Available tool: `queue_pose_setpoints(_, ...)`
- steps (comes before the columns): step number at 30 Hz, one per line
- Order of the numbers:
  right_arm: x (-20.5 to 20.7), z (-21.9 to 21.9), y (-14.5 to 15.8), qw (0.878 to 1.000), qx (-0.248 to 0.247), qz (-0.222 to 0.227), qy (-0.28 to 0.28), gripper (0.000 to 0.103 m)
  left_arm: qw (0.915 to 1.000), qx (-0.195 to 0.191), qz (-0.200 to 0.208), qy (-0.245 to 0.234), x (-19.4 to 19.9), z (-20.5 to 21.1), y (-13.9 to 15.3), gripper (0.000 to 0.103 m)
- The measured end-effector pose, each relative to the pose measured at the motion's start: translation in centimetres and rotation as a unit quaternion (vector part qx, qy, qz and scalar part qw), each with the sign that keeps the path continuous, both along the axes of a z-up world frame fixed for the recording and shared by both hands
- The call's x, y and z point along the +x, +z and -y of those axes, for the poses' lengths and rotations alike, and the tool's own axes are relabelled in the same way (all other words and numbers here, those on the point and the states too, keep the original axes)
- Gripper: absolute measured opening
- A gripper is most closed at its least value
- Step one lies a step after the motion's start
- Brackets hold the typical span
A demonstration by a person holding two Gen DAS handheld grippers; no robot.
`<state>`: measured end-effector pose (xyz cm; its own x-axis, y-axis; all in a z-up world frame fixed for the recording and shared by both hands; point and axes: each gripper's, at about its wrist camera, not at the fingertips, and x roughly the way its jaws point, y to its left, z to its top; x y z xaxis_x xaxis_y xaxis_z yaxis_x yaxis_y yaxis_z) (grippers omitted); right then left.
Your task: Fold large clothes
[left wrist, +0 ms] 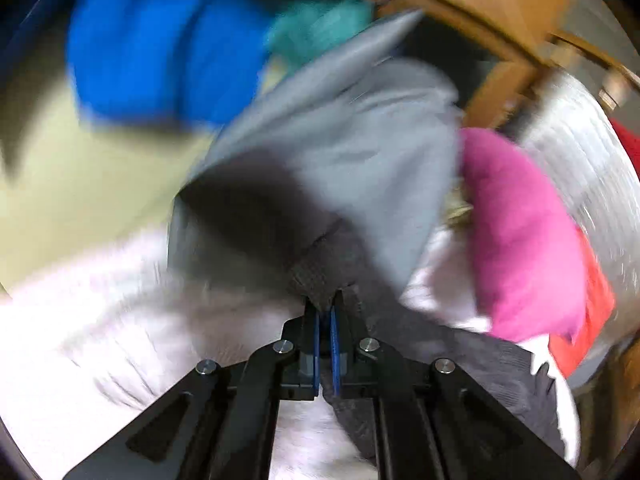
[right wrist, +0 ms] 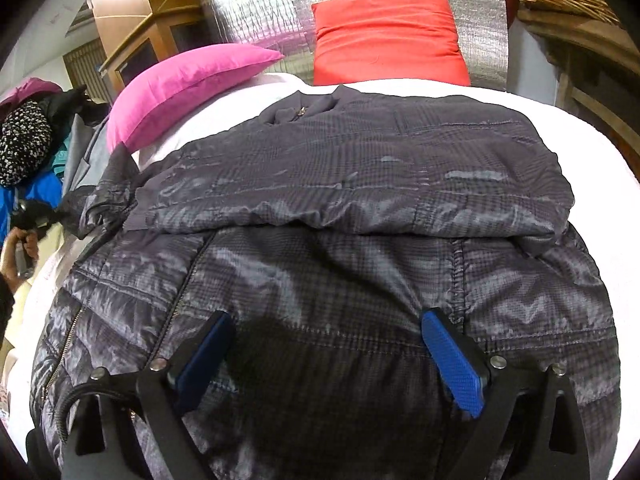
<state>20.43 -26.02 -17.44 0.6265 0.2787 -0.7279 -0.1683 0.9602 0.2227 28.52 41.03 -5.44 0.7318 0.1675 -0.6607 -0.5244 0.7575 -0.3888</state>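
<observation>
**Roughly mid-fold: jacket partly doubled, left side in hand**

So, biggest first. White bed cover (right wrist: 592, 128) carries everything. On it the dark checked padded jacket (right wrist: 360, 184) lies spread across the middle, collar toward the pillows, hem toward the right wrist camera. One layer is already turned over the body: its folded edge runs side to side across the jacket, so I'd call at least one fold done.

Behind it: the red pillow (right wrist: 388, 36) stands against the silver quilted panel (right wrist: 256, 12), and the pink pillow (right wrist: 180, 88) lies just beside the jacket's far left corner. A clothes pile (right wrist: 28, 152) sits off the bed's left edge.

Right gripper (right wrist: 324, 360) hovers over the lower jacket panel, jaws spread wide, nothing between the blue pads (right wrist: 452, 368). Not gripping.

Left gripper (left wrist: 326, 332) is clamped tight on a bunch of dark checked fabric, pads pinched together on it. That view is badly motion-blurred, so which part it holds is uncertain; probably a sleeve or the side edge, given that the right view shows the jacket's left corner pulled out toward a hand (right wrist: 18, 248).

Left to do, judging by the layout: bring the held side over the body, flatten it, then fold the lower half up. The package is still wide and loose.
</observation>
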Motion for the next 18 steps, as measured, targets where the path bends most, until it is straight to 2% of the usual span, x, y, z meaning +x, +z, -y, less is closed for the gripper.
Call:
queue_pose_setpoints(2, 0.1, 0.1, 0.0, 1.000, 0.005, 0.001, 0.000, 0.098, 0.9973, 0.067, 0.024, -0.018, -0.5, 3.3, 4.2, 0.005)
queue_pose_setpoints(3, 0.1, 0.1, 0.0, 1.000, 0.008, 0.001, 0.000, 0.098, 0.9951, 0.089, 0.034, -0.026, -0.5, 4.4, 5.7, 0.005)
queue_pose_setpoints(4, 0.1, 0.2, 0.0, 1.000, 0.012, 0.001, 0.000, 0.098, 0.9908, 0.120, 0.050, -0.039, -0.8, 6.6, 7.7, 0.005)
queue_pose_setpoints(7, 0.2, 0.4, -0.1, 1.000, 0.023, 0.002, 0.000, 0.098, 0.9775, 0.178, 0.080, -0.080, -1.8, 12.2, 11.2, 0.005)
queue_pose_setpoints(9, 0.2, 0.6, -0.1, 1.000, 0.030, 0.003, 0.000, 0.098, 0.9693, 0.198, 0.094, -0.112, -2.0, 15.9, 12.6, 0.005)
queue_pose_setpoints(14, 0.2, 1.0, -0.1, 0.999, 0.049, 0.005, -0.001, 0.098, 0.9452, 0.237, 0.107, -0.198, -2.1, 26.2, 12.8, 0.005)
queue_pose_setpoints(18, 0.3, 1.4, -0.1, 0.998, 0.065, 0.007, -0.001, 0.098, 0.9285, 0.244, 0.087, -0.267, -1.3, 34.0, 9.8, 0.004)
